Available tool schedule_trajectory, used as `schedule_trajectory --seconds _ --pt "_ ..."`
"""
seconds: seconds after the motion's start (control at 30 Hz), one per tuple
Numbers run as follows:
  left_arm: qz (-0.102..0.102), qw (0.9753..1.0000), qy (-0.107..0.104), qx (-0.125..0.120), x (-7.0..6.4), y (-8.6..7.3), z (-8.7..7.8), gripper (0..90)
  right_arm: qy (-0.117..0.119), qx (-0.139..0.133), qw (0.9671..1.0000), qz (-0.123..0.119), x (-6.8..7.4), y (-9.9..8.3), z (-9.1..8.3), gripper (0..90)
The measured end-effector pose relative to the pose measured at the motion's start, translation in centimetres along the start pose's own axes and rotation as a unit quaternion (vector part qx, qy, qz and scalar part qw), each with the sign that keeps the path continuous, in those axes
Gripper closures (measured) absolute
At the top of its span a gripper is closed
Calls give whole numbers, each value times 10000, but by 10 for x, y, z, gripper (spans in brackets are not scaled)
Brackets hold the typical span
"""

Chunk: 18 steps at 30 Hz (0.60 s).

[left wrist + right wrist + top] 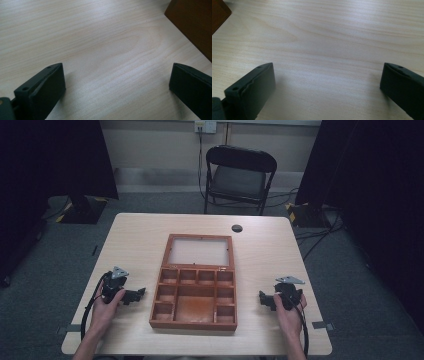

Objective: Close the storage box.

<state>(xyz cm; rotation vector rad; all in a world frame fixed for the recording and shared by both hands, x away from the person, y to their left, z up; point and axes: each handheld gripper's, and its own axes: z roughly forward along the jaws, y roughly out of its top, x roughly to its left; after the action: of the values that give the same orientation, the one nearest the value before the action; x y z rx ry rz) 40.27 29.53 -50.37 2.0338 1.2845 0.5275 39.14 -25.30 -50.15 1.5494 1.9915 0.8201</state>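
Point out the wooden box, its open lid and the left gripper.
wooden box (194, 322), high view, on its front wall.
open lid (199, 252), high view, on the pale panel inside its frame.
left gripper (139, 294), high view, midway between its fingertips.

No text to read anywhere here: no labels, brands or numbers legible on the wooden box (194, 290), the desk (135, 240) or the chair (239, 175).

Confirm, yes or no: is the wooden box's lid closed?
No, the wooden box lies open in the high view, its lid folded back flat on the table, showing the compartments.
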Motion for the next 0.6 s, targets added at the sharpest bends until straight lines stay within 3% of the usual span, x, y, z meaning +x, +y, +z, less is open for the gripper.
schedule_trajectory --seconds 0.17,0.2,0.23,0.27,0.33,0.37,0.47,0.5,0.53,0.6 --pt "25 10000 11 9 1 0 0 0 -4 -10 10000 12 0 0 0 3" --pt "79 10000 37 42 2 1 -1 1 -25 -17 10000 25 1 0 -1 44" --pt "23 9999 86 57 1 2 -1 46 -32 -124 9999 55 2 1 -3 174" --pt "46 9999 93 10 1 2 -2 46 -32 -124 9999 55 2 1 -3 174" --pt "-15 9999 115 -83 2 3 -3 143 -59 -38 9999 90 2 5 -2 145" --pt "-22 9998 130 -148 3 3 -2 184 -7 -5 10000 55 2 8 -2 149" --pt "-72 9998 80 -191 5 5 0 183 125 -159 9998 -25 5 19 -1 152" --pt "-57 9998 48 -203 5 5 0 201 340 -236 9991 -32 8 25 -1 152" --pt "-113 9996 7 -269 3 6 1 201 340 -236 9991 -32 8 25 -1 152" --pt "-185 9996 -83 -198 4 10 3 201 593 -328 9977 101 10 32 1 164"
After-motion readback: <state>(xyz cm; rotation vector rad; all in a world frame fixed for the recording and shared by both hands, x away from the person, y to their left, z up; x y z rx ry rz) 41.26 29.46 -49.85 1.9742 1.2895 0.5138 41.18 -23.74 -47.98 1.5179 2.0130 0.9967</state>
